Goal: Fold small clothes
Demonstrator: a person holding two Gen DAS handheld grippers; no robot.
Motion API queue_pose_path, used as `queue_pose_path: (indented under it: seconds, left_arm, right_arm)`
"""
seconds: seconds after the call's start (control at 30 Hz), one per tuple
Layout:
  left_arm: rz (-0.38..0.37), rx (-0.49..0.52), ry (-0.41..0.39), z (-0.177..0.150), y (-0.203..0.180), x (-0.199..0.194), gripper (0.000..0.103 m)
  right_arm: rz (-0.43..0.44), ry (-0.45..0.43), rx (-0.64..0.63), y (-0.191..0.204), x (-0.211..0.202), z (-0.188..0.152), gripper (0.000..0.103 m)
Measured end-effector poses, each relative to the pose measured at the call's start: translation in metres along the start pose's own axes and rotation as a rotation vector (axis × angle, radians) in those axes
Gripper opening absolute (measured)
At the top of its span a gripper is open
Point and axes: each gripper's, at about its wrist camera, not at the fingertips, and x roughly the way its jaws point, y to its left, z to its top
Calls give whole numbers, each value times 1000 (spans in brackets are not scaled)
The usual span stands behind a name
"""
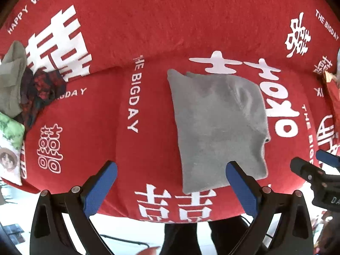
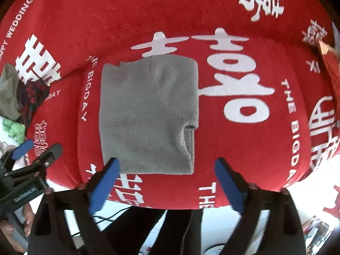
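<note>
A grey fleece garment (image 1: 218, 125) lies folded into a flat rectangle on the red printed blanket (image 1: 131, 21). It also shows in the right wrist view (image 2: 146, 116), squarely ahead. My left gripper (image 1: 171, 170) is open and empty, hovering near the blanket's front edge, left of the garment's near end. My right gripper (image 2: 166, 170) is open and empty, just in front of the garment's near edge, not touching it. The right gripper shows at the right edge of the left wrist view (image 1: 314, 170). The left gripper shows at the left of the right wrist view (image 2: 36, 150).
A pile of unfolded clothes, olive (image 1: 12, 78) and dark red patterned (image 1: 40, 89), lies at the far left on the blanket (image 2: 233, 10). A white and green printed item (image 1: 10, 146) sits below it. The blanket's front edge drops to a white floor with cables.
</note>
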Motion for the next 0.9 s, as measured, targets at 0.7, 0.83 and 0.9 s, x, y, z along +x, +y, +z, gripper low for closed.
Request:
queue_pose_path:
  seconds: [0.7,0.83,0.9]
  left_arm:
    - [39,-47,2,11,1,-24,102]
    - [44,-43,-8,13,1,-28,102]
    - [50,-36,-14,14,0,-29,102]
  right_arm:
    - [-61,-67,-11,12,-33,19,103]
    - [-73,-79,-19,15,-39,20,103]
    - [-76,-84,-21,16,-41,21,103]
